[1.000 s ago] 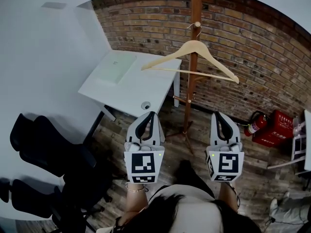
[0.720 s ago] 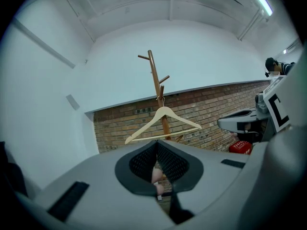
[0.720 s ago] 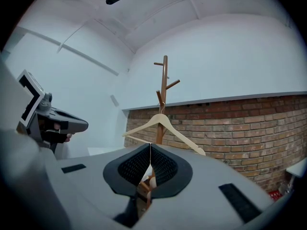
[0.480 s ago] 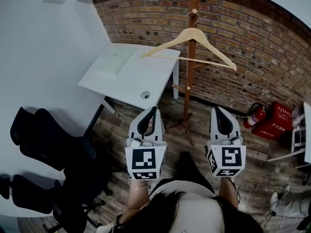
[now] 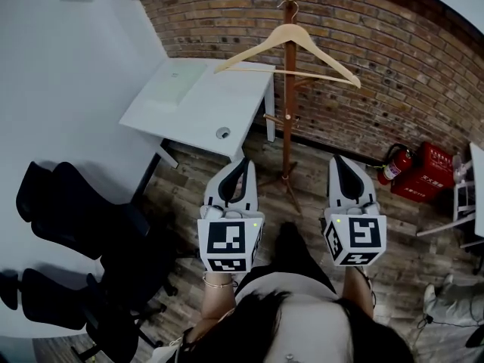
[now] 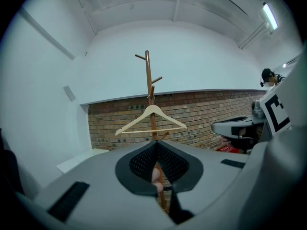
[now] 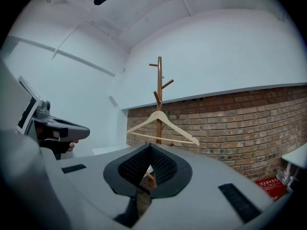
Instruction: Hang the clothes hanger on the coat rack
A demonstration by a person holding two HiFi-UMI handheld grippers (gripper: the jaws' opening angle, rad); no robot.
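Hanger on the rack, both tools closed and empty.
The pale wooden clothes hanger (image 5: pixel 253 49) hangs by its hook high on the brown wooden coat rack (image 5: pixel 288 127), in front of the red brick wall (image 5: pixel 393 66). The left gripper (image 5: pixel 243 165) and right gripper (image 5: pixel 338 161) are side by side and level, jaws together on nothing, well apart from the rack.
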